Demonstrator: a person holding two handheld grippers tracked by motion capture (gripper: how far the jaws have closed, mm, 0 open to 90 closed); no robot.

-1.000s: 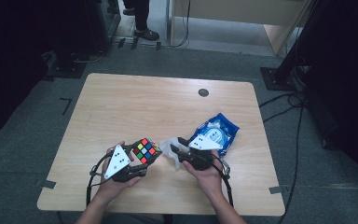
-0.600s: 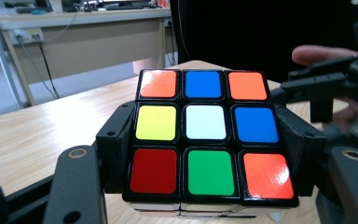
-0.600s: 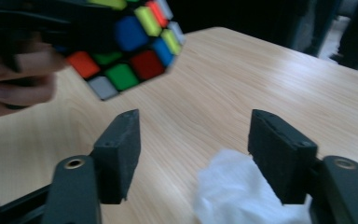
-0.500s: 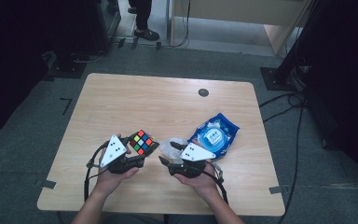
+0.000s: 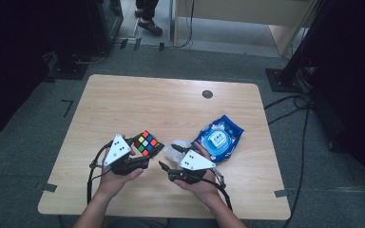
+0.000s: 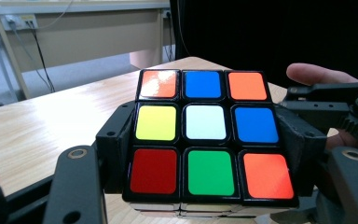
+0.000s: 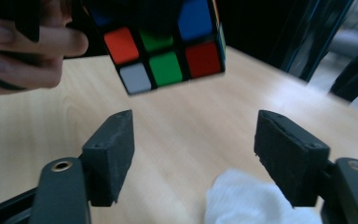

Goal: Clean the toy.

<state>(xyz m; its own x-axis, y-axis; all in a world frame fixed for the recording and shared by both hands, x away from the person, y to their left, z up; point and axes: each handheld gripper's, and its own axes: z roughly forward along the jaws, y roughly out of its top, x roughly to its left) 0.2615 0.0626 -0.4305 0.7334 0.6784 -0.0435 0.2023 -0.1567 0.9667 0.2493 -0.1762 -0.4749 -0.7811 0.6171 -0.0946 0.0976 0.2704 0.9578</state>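
Left claw (image 5: 145,151) is clamped on the puzzle cube (image 5: 147,143), one black pad pressed against each side of it, so that one is a solid hold. In the left gripper view the cube (image 6: 208,135) sits right between the jaws with a face toward the camera: orange, blue, orange on top, yellow, white, blue in the middle, red, green, orange at the bottom. It looks lifted a bit off the table (image 5: 171,104) rather than resting on it.

Right claw (image 5: 166,156) has just been opening, and its jaws now stand wide with nothing between them. In the right gripper view the right claw (image 7: 193,161) looks past its own two pads at the cube (image 7: 163,51), which hangs up at 12 o'clock, a little blurry, with fingers (image 7: 28,46) of the left hand at about 10 o'clock.

From the high view, the cube is at roughly 7 o'clock from the table's middle, near the person's edge. A crumpled white tissue (image 5: 179,145) lies just beside the right claw, and shows again at 6 o'clock in the right gripper view (image 7: 247,196). A blue packet (image 5: 218,138) sits at about 4 o'clock from the table's middle, just right of the tissue. A small dark round spot (image 5: 207,94) is up at 1 o'clock near the far edge.
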